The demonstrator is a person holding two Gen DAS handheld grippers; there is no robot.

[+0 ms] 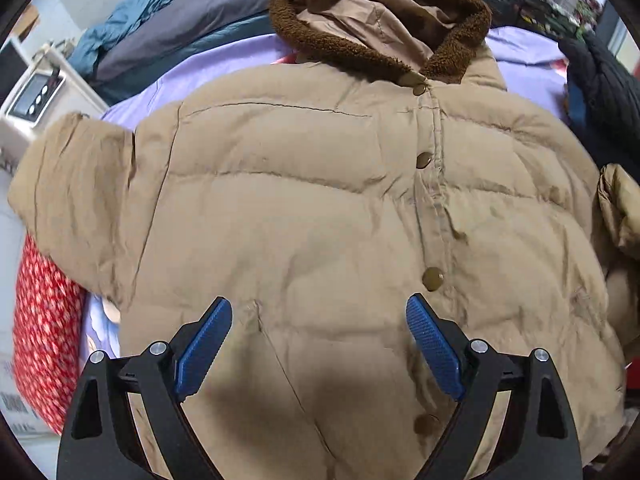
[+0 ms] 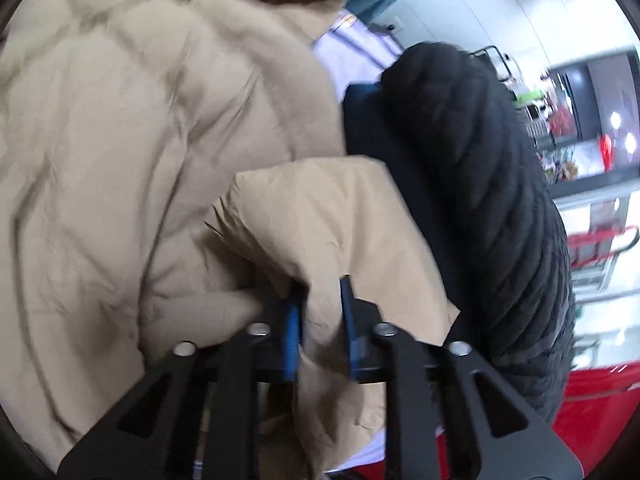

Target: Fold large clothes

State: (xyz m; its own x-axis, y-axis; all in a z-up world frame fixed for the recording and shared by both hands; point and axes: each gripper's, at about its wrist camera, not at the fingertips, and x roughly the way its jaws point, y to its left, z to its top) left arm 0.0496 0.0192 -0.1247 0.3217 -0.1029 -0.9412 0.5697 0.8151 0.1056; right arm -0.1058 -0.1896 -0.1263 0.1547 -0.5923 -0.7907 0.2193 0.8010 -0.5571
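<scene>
A tan padded coat (image 1: 312, 208) with a brown fleece-edged hood (image 1: 380, 20) lies front up on a purple sheet (image 1: 224, 68), its snap buttons running down the middle. Its left sleeve (image 1: 76, 200) lies folded beside the body. My left gripper (image 1: 320, 320) hovers open and empty above the coat's lower front. In the right wrist view the coat body (image 2: 120, 140) fills the left side. My right gripper (image 2: 320, 312) is shut on the coat's right sleeve (image 2: 328, 216) and holds it lifted beside the body.
A black quilted garment (image 2: 500, 200) lies right of the coat, also in the left wrist view (image 1: 600, 92). Grey and teal bedding (image 1: 168, 28) lies at the back left. A red patterned cloth (image 1: 44, 328) is at the left, a white appliance (image 1: 36, 96) beyond.
</scene>
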